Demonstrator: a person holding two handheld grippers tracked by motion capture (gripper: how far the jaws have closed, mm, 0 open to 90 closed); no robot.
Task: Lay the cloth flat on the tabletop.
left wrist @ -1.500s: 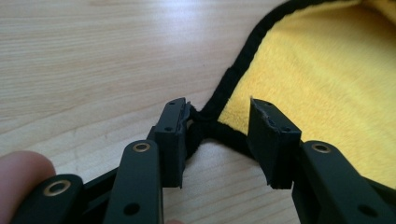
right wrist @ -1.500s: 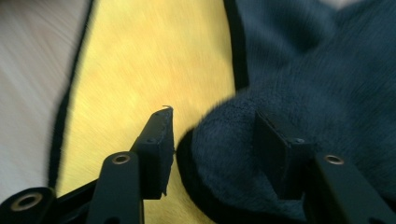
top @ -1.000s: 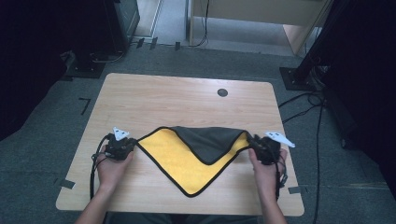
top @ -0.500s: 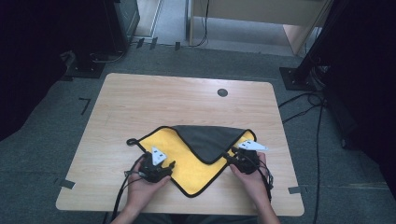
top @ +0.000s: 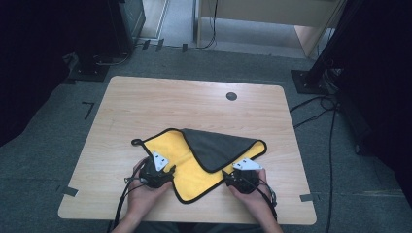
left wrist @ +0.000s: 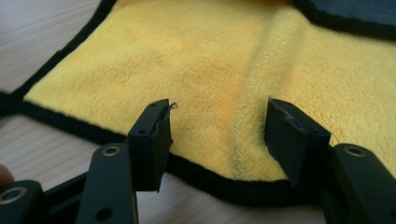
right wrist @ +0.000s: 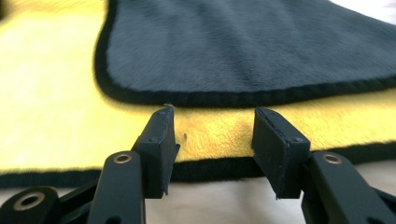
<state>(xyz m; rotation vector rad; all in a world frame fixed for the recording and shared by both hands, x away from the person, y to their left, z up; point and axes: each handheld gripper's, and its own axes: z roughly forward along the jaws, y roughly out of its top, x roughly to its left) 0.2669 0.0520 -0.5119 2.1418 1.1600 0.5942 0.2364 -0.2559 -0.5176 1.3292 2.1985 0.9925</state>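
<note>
**Yellow-and-grey cloth on table, both grippers spread at its near edges**

Microfibre cloth (top: 194,162) lying flat on the near half of the wooden table (top: 160,109), yellow face up, bound in black trim. Dark grey flap (top: 218,148) folded over from the far right corner, covering the right part of the yellow and ending in a point toward the near side. Small black hanging loop (top: 136,142) sticking out at the cloth's left corner.

Left gripper (top: 167,170) at the cloth's near-left edge, held in the left hand (top: 145,191), jaws wide apart and clasping nothing. Seen from the left gripper view (left wrist: 217,133): the two black jaws astride the black-trimmed border, yellow pile between and beyond them, bare wood below.

Right gripper (top: 227,175) at the near-right edge, held in the right hand (top: 252,194), jaws likewise parted and empty. Seen from the right gripper view (right wrist: 212,135): a narrow strip of yellow and the black border between the jaws, the grey flap's trimmed edge just beyond the jaw tips.

Round dark grommet (top: 231,96) set in the far part of the tabletop, well apart from the cloth. Grey carpet around the table, cables (top: 316,109) trailing on the floor at the right.
</note>
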